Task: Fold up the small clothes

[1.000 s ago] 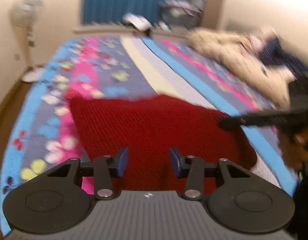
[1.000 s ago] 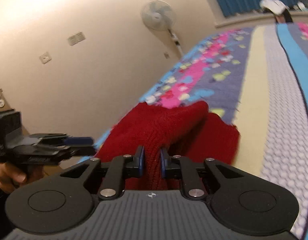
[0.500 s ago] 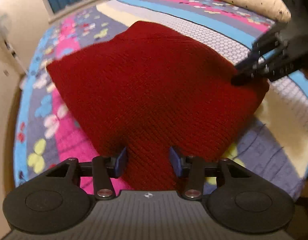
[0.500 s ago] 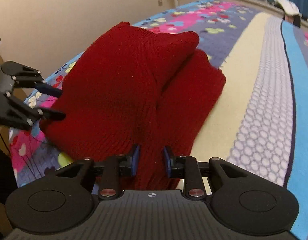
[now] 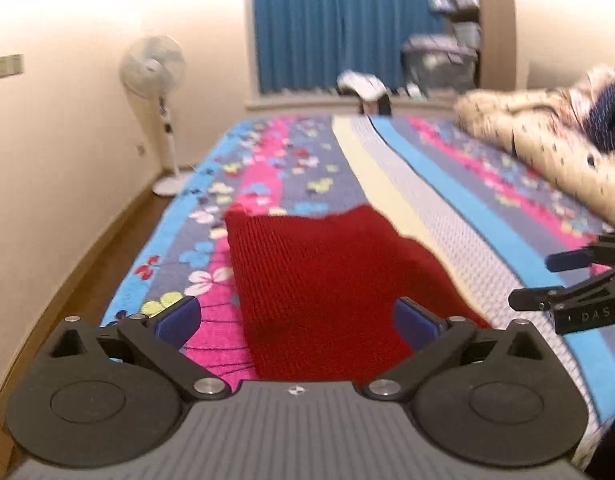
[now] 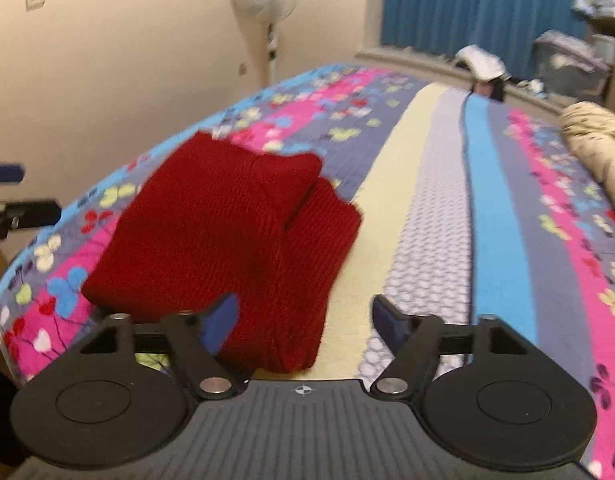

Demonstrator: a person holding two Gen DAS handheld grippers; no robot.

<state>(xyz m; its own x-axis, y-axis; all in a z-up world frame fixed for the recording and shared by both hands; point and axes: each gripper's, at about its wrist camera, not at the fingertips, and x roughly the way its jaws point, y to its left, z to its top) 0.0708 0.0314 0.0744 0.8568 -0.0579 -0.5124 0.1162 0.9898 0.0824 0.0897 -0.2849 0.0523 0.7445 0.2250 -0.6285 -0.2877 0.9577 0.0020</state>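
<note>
A folded dark red knitted garment (image 5: 327,280) lies flat on the flowered bedspread (image 5: 267,176) near the bed's front edge. My left gripper (image 5: 295,320) hovers just before it, jaws opening wide, nothing pressed between the blue pads. In the right wrist view the same red garment (image 6: 223,240) shows a second folded layer at its right side. My right gripper (image 6: 303,320) is also opening, its pads apart and clear of the cloth. The right gripper (image 5: 563,280) shows at the right edge of the left wrist view, and the left gripper's fingertips (image 6: 11,200) at the left edge of the right view.
A standing fan (image 5: 153,68) is by the left wall, beside wooden floor (image 5: 107,248). Blue curtains (image 5: 339,24) hang behind the bed. A cream patterned duvet (image 5: 547,148) is heaped at the bed's right side. Cluttered shelves (image 5: 451,40) stand at the back.
Both grippers let go of the red garment, opened wide and drew back from it. The garment now lies folded on the bed, further from both cameras.
</note>
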